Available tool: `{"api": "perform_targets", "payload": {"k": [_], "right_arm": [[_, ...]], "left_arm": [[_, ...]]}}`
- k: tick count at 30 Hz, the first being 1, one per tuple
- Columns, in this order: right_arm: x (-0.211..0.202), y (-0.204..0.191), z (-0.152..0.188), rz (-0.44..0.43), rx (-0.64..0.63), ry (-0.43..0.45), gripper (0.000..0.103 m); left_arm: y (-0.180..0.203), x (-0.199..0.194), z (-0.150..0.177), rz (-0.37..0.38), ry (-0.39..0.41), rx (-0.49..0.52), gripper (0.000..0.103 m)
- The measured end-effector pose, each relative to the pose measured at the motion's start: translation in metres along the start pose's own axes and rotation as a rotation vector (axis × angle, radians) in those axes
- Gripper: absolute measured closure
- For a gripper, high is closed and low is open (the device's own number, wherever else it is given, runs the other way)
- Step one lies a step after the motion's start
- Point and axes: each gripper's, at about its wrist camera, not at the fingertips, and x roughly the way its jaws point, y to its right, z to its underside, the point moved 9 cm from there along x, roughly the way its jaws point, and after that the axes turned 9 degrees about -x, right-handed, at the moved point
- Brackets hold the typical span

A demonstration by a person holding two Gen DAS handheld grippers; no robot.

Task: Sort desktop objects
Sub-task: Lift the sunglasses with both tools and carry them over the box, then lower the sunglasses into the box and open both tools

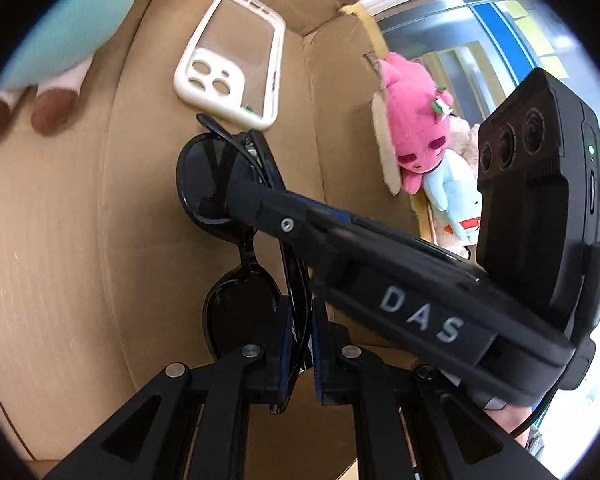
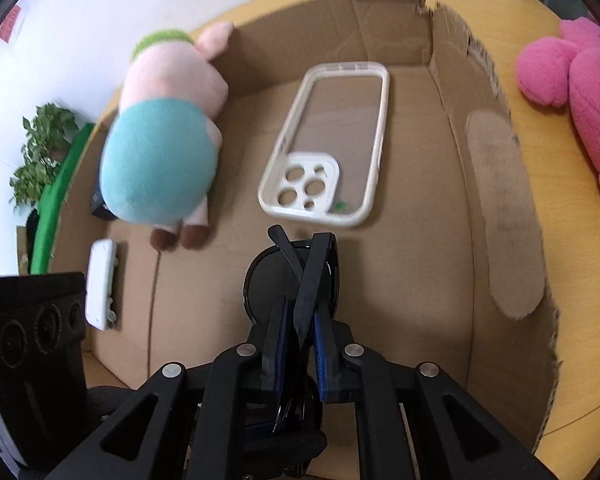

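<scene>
Black folded sunglasses (image 1: 220,188) hang inside a cardboard box (image 1: 60,240). My left gripper (image 1: 298,360) is shut on them near the lower lens. My right gripper (image 2: 300,344) is shut on the same sunglasses (image 2: 290,280) at the other lens; its arm crosses the left wrist view (image 1: 380,280). A white phone case (image 1: 232,60) lies on the box floor just beyond the glasses; it also shows in the right wrist view (image 2: 328,148). A pig plush in a teal shirt (image 2: 164,144) lies in the box at left, its feet showing in the left wrist view (image 1: 52,108).
A pink plush (image 2: 576,92) lies on the wooden table outside the box's right wall, also seen with a pale blue plush (image 1: 456,196) beside it (image 1: 412,120). A white small device (image 2: 100,284) lies in the box at left. A green plant (image 2: 40,152) stands beyond.
</scene>
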Motion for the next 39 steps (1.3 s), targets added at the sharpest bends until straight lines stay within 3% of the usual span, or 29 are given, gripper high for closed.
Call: {"api": "perform_targets", "payload": {"k": [9,11,14,16,17,22,25,31,36,39], "right_arm": [[0.004,-0.003,0.010,0.026,-0.017,-0.039,0.092],[0.003,-0.002,0.011,0.024,-0.010,-0.036,0.091],[-0.004,-0.002,0.013,0.043,-0.015,-0.025,0.071],[-0.019,-0.007,0.015,0.023,-0.033,0.007,0.043],[-0.030,-0.009,0.015,0.027,-0.046,0.035,0.038],[-0.085,-0.025,0.020,0.024,-0.076,0.183,0.020],[-0.122,-0.042,0.020,0.102,-0.115,0.306,0.005],[-0.168,-0.070,0.042,0.238,-0.125,0.501,0.000],[-0.161,-0.098,0.075,0.291,-0.147,0.531,0.000],[-0.153,-0.113,0.088,0.300,-0.169,0.533,0.000]], "left_arm": [[-0.009,0.007,0.011,-0.037,-0.029,-0.039,0.095],[-0.009,0.004,0.011,-0.063,-0.018,-0.032,0.088],[-0.014,-0.009,0.011,-0.111,0.040,-0.030,0.075],[-0.013,-0.023,0.018,-0.137,0.074,-0.007,0.074],[-0.011,-0.031,0.021,-0.155,0.100,0.024,0.073],[-0.008,-0.094,0.024,-0.331,0.349,0.228,0.052],[-0.002,-0.132,0.031,-0.392,0.491,0.319,0.041],[-0.004,-0.207,0.059,-0.514,0.771,0.391,0.029],[-0.002,-0.259,0.089,-0.653,1.037,0.447,0.022],[0.001,-0.272,0.102,-0.667,1.079,0.456,0.020]]}}
